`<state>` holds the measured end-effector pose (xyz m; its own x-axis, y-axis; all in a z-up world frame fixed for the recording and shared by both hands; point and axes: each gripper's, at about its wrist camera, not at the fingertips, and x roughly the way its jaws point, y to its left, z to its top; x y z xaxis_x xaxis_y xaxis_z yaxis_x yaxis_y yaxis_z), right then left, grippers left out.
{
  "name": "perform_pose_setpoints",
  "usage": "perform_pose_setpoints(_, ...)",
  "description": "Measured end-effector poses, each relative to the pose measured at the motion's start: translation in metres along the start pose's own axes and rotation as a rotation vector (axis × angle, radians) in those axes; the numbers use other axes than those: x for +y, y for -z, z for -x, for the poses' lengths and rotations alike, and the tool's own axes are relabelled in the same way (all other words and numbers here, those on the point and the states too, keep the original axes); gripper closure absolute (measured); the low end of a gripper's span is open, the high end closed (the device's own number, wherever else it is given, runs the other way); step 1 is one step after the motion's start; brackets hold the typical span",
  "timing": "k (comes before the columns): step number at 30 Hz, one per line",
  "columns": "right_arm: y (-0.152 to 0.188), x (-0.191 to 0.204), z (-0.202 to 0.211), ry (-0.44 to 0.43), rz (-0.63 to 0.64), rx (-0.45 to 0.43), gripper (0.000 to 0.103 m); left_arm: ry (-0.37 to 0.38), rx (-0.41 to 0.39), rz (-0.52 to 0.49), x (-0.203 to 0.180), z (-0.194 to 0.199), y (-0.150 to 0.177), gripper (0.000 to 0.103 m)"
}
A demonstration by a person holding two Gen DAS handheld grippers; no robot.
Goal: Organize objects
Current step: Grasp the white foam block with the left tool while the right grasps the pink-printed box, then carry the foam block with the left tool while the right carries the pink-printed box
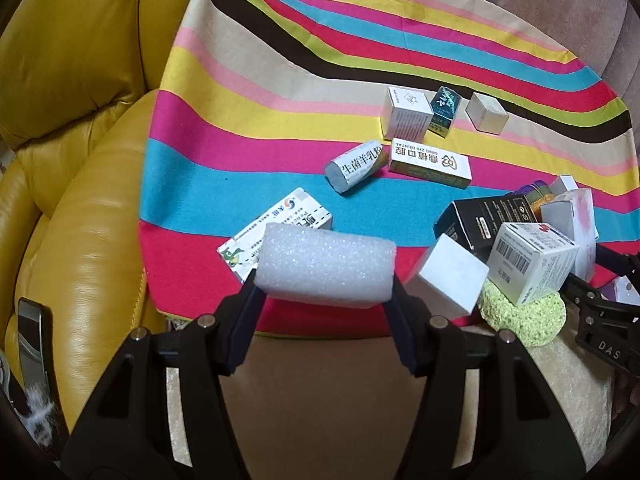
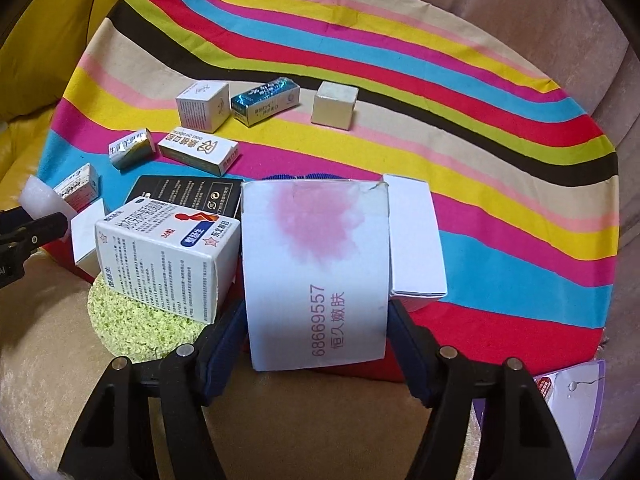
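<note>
My left gripper is shut on a white foam block and holds it above the near edge of the striped cloth. My right gripper is shut on a white box with a pink blotch, upright among a pile of boxes. Beside it lie a medicine box with a barcode, a plain white box, a black box and a green sponge. Several small boxes lie spread farther back on the cloth.
A yellow leather armchair stands left of the cloth. The cloth covers a pinkish velvet seat. A white cube leans by the sponge. A plastic packet lies at the right. The foam block and left gripper show at the right wrist view's left edge.
</note>
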<state>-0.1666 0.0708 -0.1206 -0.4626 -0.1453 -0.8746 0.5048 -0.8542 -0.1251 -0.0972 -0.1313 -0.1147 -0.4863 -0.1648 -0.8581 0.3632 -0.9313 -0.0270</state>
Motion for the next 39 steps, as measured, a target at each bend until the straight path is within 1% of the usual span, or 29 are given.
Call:
perform_pose_setpoints(10,0.009,-0.002,0.016,0.011,0.001,-0.064,0.034,-0.05,-0.031,-0.009,-0.001,0.01,0.004,0.041)
perform_pose_setpoints(19,0.028,-0.011,0.034,-0.005,-0.039,-0.1,0.034,-0.088,-0.052,0.002,-0.005,0.027,0.019,0.041)
perform_pose_setpoints(21,0.034,-0.015,0.04,-0.004,-0.058,-0.117,0.034,-0.094,-0.072,0.009,-0.007,0.034,0.023,0.041)
perform_pose_setpoints(23,0.04,-0.02,0.049,-0.006,-0.085,-0.141,0.034,-0.102,-0.119,0.011,-0.012,0.046,0.029,0.041)
perform_pose_setpoints(27,0.054,-0.035,0.064,-0.003,-0.144,-0.176,0.034,-0.055,-0.164,0.0,-0.028,0.064,0.04,0.041)
perform_pose_setpoints(31,0.073,-0.051,0.08,0.014,-0.193,-0.197,0.034,-0.001,-0.199,-0.053,-0.057,0.08,0.047,0.041)
perform_pose_setpoints(36,0.1,-0.08,0.094,0.04,-0.269,-0.197,0.034,0.089,-0.186,-0.157,-0.106,0.087,0.054,0.041)
perform_pose_setpoints(38,0.113,-0.095,0.097,0.051,-0.309,-0.188,0.034,0.143,-0.167,-0.201,-0.131,0.087,0.055,0.041)
perform_pose_setpoints(39,0.119,-0.103,0.098,0.057,-0.329,-0.183,0.034,0.151,-0.165,-0.22,-0.139,0.088,0.056,0.041)
